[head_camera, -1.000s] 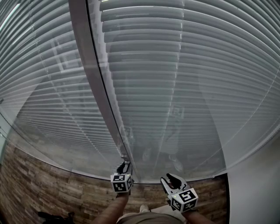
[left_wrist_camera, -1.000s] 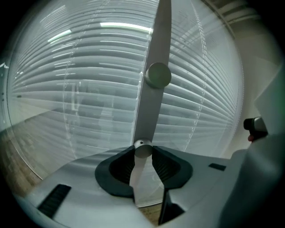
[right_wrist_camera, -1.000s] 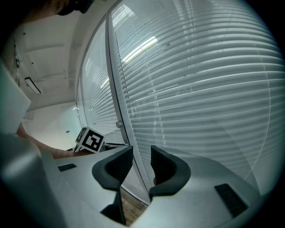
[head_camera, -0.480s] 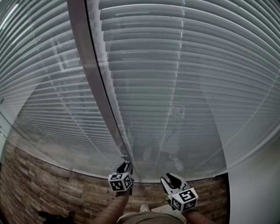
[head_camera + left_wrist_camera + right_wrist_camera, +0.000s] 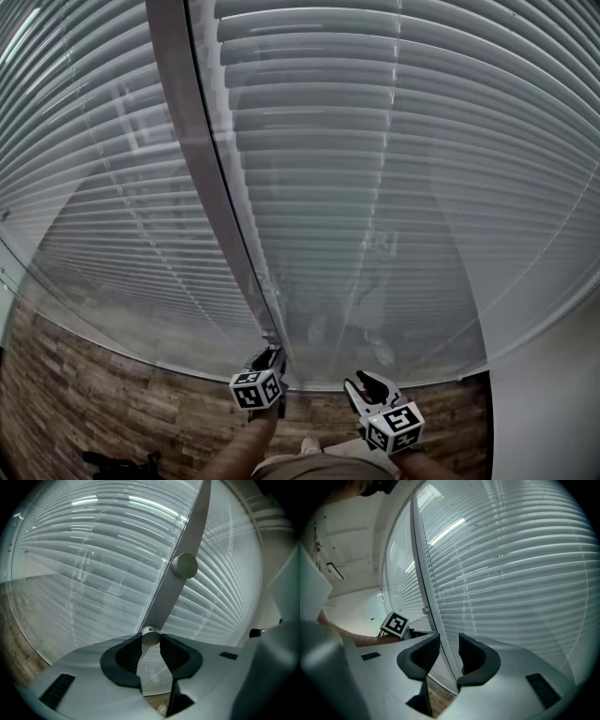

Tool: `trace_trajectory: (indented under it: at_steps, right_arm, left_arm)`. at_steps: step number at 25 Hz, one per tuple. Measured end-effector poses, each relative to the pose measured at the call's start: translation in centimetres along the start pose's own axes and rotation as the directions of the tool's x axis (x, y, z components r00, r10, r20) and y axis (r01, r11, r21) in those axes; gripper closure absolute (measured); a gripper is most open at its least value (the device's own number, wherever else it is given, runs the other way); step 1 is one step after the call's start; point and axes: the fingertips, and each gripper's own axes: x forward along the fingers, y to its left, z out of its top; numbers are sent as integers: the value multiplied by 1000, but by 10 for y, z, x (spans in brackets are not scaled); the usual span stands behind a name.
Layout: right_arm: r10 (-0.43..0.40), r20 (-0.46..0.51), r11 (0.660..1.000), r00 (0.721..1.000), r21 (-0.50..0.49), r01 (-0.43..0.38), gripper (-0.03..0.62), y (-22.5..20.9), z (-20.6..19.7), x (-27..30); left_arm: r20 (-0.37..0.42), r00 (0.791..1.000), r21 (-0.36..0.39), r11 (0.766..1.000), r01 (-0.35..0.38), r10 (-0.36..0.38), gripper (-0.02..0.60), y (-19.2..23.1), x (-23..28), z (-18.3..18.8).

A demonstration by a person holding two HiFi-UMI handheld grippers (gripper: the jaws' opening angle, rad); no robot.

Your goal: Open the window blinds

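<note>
- The left gripper is closed on a small round metal knob; the two dark pads press on it from either side
- The right gripper has its jaws drawn close together, with only a narrow slit between them and nothing in it
- Both grippers are held low in the head view, pointing forward and slightly downward at the window, the left a little ahead of the right; a bare forearm runs back from the left one
- The marker cube of the left gripper sits tilted on its back
- The knob sits at the foot of a grey frame post that rises between two glass panes; a second, larger knob sits higher on the same post
- The window blinds hang behind the glass on both sides of the post, slats level and close together, with thin cords running down them
- The right gripper hangs just beside the post, in front of the right-hand pane and apart from the glass
- Below the window lies a wood-plank surface, and a white wall stands to the right
</note>
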Motion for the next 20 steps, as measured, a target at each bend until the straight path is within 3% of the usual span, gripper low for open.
trace_trajectory:
  at_steps: [20]
  right_arm:
    - [-1, -1, 1000, 1000, -4, 1, 473, 4, 1, -3]
  left_arm:
    - [-1, 999, -125, 991, 41, -41, 446, 1, 0, -1]
